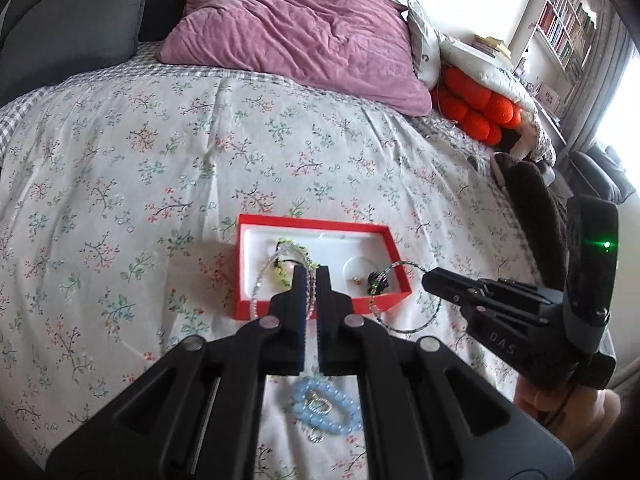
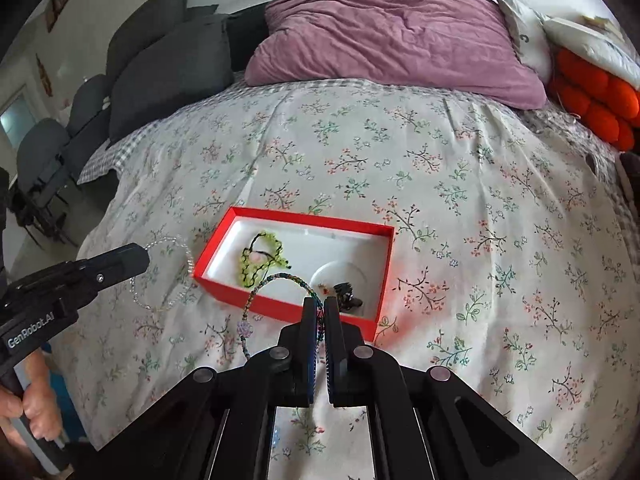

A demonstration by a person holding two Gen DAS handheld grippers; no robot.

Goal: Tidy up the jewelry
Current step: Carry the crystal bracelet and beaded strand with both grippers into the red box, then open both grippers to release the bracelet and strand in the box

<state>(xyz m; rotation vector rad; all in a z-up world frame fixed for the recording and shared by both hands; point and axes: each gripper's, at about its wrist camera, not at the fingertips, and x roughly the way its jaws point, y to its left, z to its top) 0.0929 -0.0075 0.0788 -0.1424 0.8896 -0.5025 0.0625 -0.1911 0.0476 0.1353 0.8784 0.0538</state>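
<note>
A red box (image 1: pixel 256 309) (image 2: pixel 304 219) with a white liner lies on the floral bedspread. Inside are a yellow-green bracelet (image 2: pixel 260 258) (image 1: pixel 292 246), a small gold piece (image 2: pixel 325 290) and a dark item (image 2: pixel 349 297) (image 1: pixel 378 280). My left gripper (image 1: pixel 312 274) is shut on a clear bead bracelet (image 1: pixel 258 284) (image 2: pixel 168 276), held over the box's near left edge. My right gripper (image 2: pixel 320 304) (image 1: pixel 426 280) is shut on a dark multicolour bead bracelet (image 2: pixel 256 300) (image 1: pixel 404 320) with a lilac flower bead, held over the box's near edge. A light blue bead bracelet (image 1: pixel 326 410) lies on the bed below my left gripper.
A mauve pillow (image 1: pixel 304 32) (image 2: pixel 400 32) and grey cushions (image 2: pixel 168 76) lie at the head of the bed. An orange knotted cushion (image 1: pixel 478 108) (image 2: pixel 596 108) sits at the right. A small silver ring (image 1: pixel 316 438) lies by the blue bracelet.
</note>
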